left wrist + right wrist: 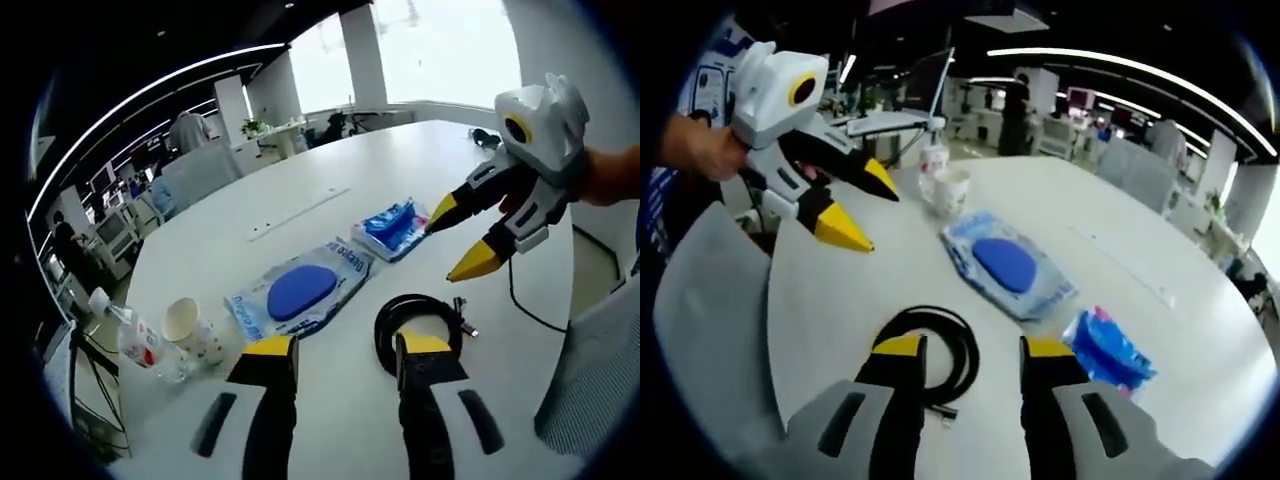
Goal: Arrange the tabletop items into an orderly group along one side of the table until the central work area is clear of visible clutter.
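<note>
My own yellow-tipped jaws hide part of the coiled black cable [940, 355] in the right gripper view. Print on the clear wrapper with the blue oval [300, 292] is too blurred to read.

White-bodied left tool [345, 362] and right tool [965, 360], black jaws, yellow tips

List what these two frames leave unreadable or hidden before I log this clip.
- Coiled black cable: its near edge sits behind the right gripper in the right gripper view.
- Large blue-pad packet: print too small and blurred in the left gripper view.
- Plastic bottle: label unreadable, distorted at the left gripper view's edge.
- Paper cup: contents not visible.
- Small blue packet: contents unclear, blurred.
</note>
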A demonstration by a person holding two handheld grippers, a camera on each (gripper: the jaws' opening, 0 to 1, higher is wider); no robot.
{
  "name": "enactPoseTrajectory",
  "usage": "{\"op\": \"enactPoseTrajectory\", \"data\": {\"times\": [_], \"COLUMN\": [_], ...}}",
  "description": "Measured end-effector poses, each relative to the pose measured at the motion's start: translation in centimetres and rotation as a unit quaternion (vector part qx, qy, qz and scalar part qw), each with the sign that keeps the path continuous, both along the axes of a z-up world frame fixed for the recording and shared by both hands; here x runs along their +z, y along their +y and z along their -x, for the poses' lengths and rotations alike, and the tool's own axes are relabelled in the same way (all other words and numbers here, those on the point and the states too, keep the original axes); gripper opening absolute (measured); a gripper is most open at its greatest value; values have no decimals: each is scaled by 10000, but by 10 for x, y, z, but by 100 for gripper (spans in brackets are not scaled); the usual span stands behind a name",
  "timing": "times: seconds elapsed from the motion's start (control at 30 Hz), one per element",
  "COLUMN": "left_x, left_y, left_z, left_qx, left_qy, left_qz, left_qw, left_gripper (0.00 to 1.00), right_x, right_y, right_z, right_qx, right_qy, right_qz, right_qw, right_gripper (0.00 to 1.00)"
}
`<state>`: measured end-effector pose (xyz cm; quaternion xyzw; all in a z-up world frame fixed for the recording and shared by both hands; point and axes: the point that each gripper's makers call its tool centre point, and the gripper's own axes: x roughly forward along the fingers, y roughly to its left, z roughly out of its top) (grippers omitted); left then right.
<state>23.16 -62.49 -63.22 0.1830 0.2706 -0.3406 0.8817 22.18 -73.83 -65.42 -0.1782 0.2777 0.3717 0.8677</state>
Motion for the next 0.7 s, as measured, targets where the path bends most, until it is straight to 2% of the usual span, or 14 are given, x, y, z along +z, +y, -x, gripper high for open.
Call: {"op": "enactPoseTrajectory", "data": {"times": [0.13, 0.27, 0.7], "left_x": [-6, -10, -29], "left_y": [-1, -4, -9], "left_z": [1, 5, 12], "left_qx": [18, 28, 61], "left_qy": [69, 124, 366], "left_qz": [-21, -38, -67], "left_qw": [10000, 9999, 9993], "left_gripper": [38, 37, 36], "right_x": [-6, -14, -36], "right_y": [-1, -1, -5], "right_z": [2, 5, 11], "right_qx": [61, 171, 251], "right_qy": [50, 106, 351], "right_qz": [39, 115, 155], "right_qw": [10000, 9997, 9989], "right_gripper": [31, 25, 25]}}
